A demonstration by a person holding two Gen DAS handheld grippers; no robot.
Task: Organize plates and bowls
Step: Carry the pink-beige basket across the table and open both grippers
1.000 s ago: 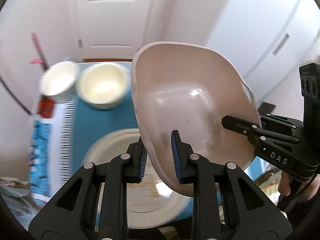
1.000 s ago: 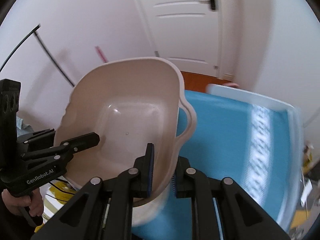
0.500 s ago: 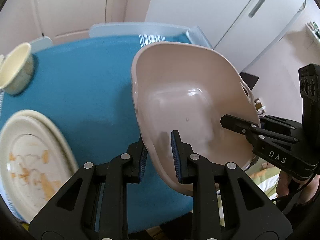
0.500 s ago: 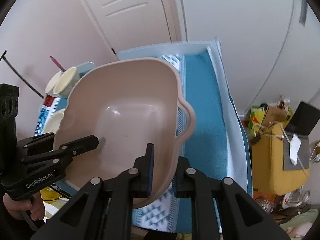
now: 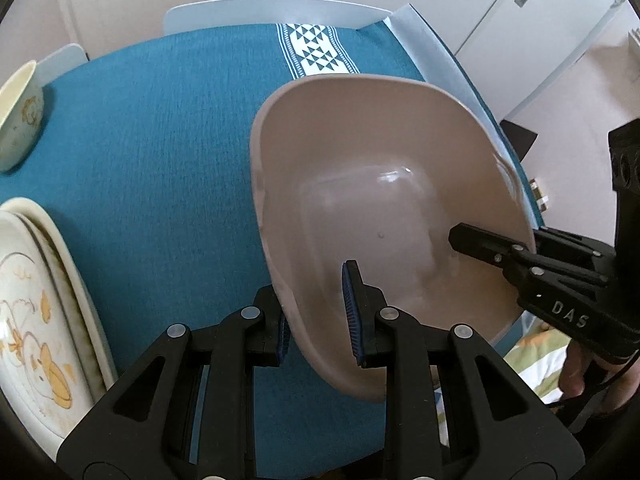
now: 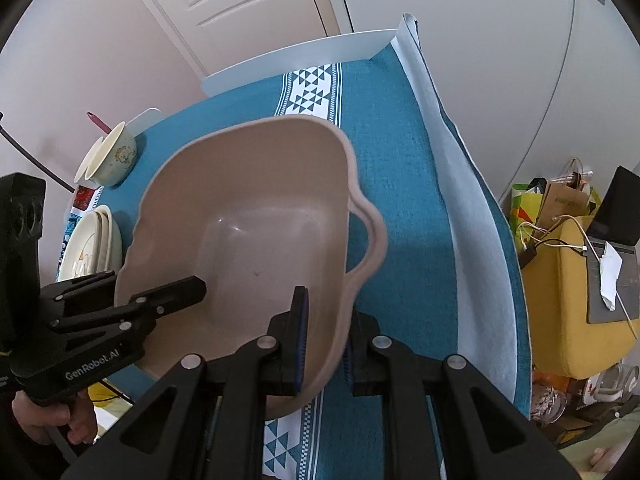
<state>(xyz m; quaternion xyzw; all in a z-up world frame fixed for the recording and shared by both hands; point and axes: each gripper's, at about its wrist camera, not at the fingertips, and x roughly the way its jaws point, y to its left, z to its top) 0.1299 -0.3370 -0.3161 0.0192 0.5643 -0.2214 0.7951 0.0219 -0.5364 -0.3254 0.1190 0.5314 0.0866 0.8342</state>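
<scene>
Basin, pale pink with loop handles, hangs tilted over the teal tablecloth, pinched at opposite rims: the left gripper clamps one wall, the right gripper the other. Stacked plates and a cream bowl sit apart. Gripper bodies read "DAS" and "GenRobot.AI".
</scene>
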